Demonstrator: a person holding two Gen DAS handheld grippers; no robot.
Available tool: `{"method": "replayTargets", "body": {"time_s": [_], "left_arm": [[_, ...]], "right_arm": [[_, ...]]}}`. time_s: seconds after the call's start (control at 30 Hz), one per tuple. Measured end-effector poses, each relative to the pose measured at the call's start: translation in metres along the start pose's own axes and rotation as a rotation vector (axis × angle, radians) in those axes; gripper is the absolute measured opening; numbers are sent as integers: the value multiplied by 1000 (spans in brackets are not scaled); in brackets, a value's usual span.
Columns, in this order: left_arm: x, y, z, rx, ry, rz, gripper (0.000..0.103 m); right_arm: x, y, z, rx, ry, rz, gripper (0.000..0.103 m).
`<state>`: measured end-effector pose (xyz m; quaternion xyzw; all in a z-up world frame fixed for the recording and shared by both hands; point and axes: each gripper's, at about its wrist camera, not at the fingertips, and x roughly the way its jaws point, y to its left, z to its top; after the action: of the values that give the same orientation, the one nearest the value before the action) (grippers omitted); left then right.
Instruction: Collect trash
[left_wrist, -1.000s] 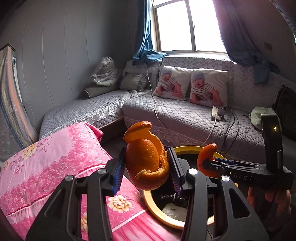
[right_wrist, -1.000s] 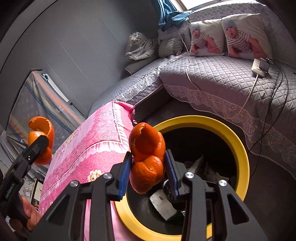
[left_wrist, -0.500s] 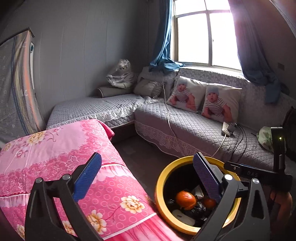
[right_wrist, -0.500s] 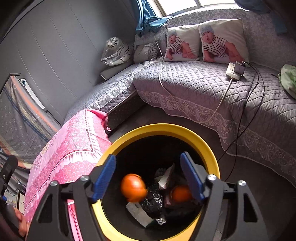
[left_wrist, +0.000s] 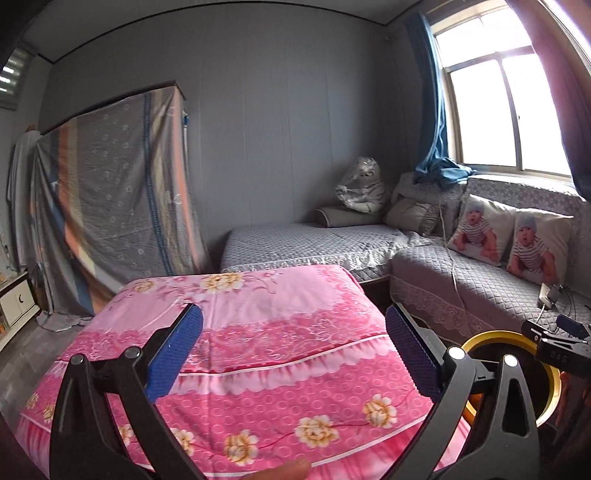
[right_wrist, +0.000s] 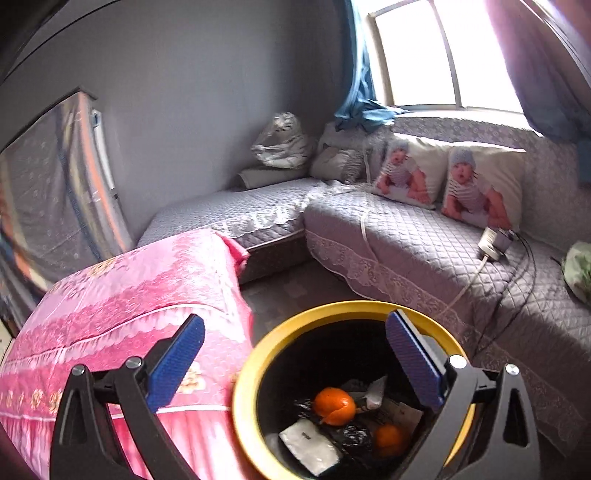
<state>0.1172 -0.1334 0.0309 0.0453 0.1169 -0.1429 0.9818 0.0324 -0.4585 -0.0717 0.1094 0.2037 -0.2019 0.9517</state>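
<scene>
A yellow-rimmed black trash bin (right_wrist: 255, 354) stands on the floor beside the pink floral table. Two orange peels (right_wrist: 334, 405) lie inside it among paper and black plastic scraps. My right gripper (right_wrist: 295, 362) is open and empty, above the bin's left rim. My left gripper (left_wrist: 293, 350) is open and empty, over the pink tablecloth (left_wrist: 258, 325). The bin's rim (left_wrist: 491, 338) shows at the lower right of the left wrist view, with the other gripper (left_wrist: 557, 347) above it.
A grey quilted corner sofa (right_wrist: 406, 251) with two baby-print pillows (right_wrist: 480, 188) and a charger with cables (right_wrist: 495, 243) lies behind the bin. A cloth-covered cabinet (left_wrist: 110, 206) stands at the left wall. A window with blue curtains (left_wrist: 436, 110) is at the right.
Both grippers opened and dropped their orange peels into the bin. Both then lifted away; the left one swung left over the pink table.
</scene>
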Motion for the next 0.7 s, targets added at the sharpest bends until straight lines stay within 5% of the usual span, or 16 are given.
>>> {"method": "replayTargets", "body": {"time_s": [0.13, 0.37, 0.5, 0.7], "left_arm": [[-28, 42, -4, -17, -25, 124, 95], [-81, 106, -2, -106, -65, 255, 95], [-100, 118, -9, -104, -59, 314, 95], [-113, 119, -32, -146, -3, 289, 95]], "right_arm": [[-21, 58, -1, -55, -17, 226, 95], [-68, 144, -2, -166, -43, 430, 95], [-91, 174, -11, -223, -65, 446, 95], [-116, 176, -29, -207, -147, 390, 95]]}}
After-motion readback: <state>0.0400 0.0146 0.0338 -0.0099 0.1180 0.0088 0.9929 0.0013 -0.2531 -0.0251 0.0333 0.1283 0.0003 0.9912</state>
